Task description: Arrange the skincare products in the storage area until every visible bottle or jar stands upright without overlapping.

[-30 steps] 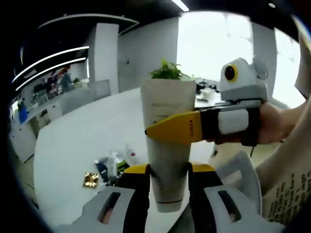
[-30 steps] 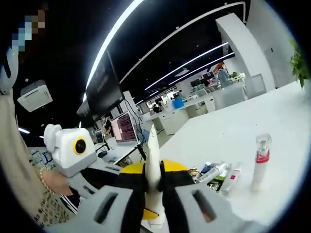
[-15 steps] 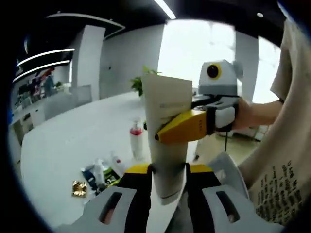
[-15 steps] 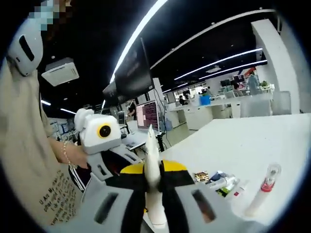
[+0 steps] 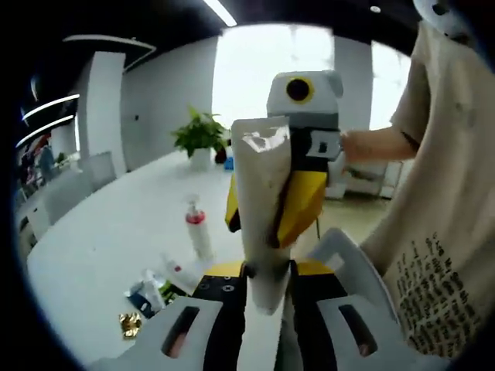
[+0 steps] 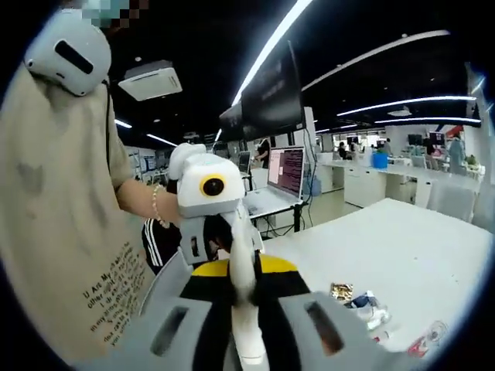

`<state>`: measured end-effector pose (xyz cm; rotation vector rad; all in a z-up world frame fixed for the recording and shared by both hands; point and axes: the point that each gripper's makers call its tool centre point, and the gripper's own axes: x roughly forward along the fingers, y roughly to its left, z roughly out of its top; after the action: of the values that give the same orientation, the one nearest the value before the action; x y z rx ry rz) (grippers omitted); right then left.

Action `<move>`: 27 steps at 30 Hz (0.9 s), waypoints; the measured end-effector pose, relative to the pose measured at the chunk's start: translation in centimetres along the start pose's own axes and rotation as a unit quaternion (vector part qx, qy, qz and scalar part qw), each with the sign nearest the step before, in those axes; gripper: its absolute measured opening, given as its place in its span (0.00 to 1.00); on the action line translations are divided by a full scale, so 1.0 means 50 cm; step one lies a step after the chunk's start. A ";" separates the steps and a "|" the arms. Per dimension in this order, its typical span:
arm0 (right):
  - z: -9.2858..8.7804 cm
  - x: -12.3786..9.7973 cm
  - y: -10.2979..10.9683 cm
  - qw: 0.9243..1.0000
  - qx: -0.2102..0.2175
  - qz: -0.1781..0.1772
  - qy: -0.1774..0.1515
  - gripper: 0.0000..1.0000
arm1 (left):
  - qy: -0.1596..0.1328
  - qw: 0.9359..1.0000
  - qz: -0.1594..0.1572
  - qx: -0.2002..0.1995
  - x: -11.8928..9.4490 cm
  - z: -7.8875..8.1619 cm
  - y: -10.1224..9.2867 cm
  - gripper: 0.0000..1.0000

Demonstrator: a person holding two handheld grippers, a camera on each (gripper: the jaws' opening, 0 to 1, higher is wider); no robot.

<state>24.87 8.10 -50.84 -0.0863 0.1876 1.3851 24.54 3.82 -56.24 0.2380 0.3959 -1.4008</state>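
White tube [image 5: 263,209] (label unreadable) clamped by both left hand-held gripper [image 5: 267,282] and right hand-held gripper [image 6: 241,297].

Tube [image 5: 263,209] between both hand-held grippers, pump bottle [image 5: 197,229] behind — small items [image 5: 155,282] perhaps nearer, on table [image 5: 100,255].

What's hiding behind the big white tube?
Behind the white tube in the left gripper view is the right gripper, yellow jaws closed on it. Whatever lies directly behind the tube and gripper is covered.

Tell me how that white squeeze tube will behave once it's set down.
The white squeeze tube looks soft-walled, pinched flat between both grippers, so it probably flexes. Tall and narrow, it would likely tip easily if stood on its cap. It seems light.
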 end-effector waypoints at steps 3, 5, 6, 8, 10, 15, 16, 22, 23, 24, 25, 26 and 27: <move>-0.007 0.008 0.016 1.000 -0.002 0.021 0.000 0.09 | 0.014 1.000 -0.019 0.011 0.010 -0.010 -0.014 0.18; -0.010 0.013 0.025 0.999 -0.002 0.033 0.000 0.09 | 0.018 0.999 -0.025 0.014 0.019 -0.011 -0.020 0.18; -0.014 0.014 0.026 0.999 -0.006 0.036 0.005 0.09 | 0.027 0.999 -0.031 0.024 0.025 -0.016 -0.024 0.18; -0.025 0.014 0.020 0.999 -0.013 0.032 0.015 0.10 | 0.033 0.999 -0.019 0.031 0.034 -0.023 -0.014 0.17; -0.032 0.009 0.010 0.999 -0.008 0.029 0.015 0.10 | 0.034 0.999 -0.018 0.025 0.038 -0.026 -0.008 0.16; -0.048 0.001 -0.004 0.999 -0.010 0.026 0.024 0.11 | 0.052 0.998 -0.015 0.029 0.057 -0.035 0.005 0.13; -0.050 -0.001 -0.006 0.999 -0.011 0.026 0.025 0.11 | 0.052 0.998 -0.018 0.032 0.059 -0.036 0.006 0.12; -0.076 -0.008 -0.028 0.999 -0.005 0.015 0.035 0.12 | 0.050 0.998 -0.029 0.027 0.084 -0.050 0.020 0.12; -0.083 -0.009 -0.033 0.999 -0.002 0.012 0.037 0.13 | 0.051 0.998 -0.029 0.027 0.089 -0.054 0.023 0.12; -0.093 -0.010 -0.039 0.999 0.003 0.007 0.039 0.13 | 0.055 0.998 -0.029 0.024 0.096 -0.062 0.027 0.12; -0.102 -0.010 -0.042 0.999 0.008 0.004 0.042 0.13 | 0.057 0.998 -0.030 0.023 0.101 -0.069 0.028 0.12; -0.111 -0.011 -0.045 0.999 0.011 0.002 0.045 0.13 | 0.061 0.997 -0.030 0.024 0.109 -0.079 0.030 0.12; -0.120 -0.011 -0.047 0.999 0.013 0.000 0.048 0.13 | 0.064 0.997 -0.030 0.024 0.114 -0.087 0.031 0.12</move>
<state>26.59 6.12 -56.72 -0.1313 0.2869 1.3786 26.18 0.58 -62.61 0.3588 0.4792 -1.4586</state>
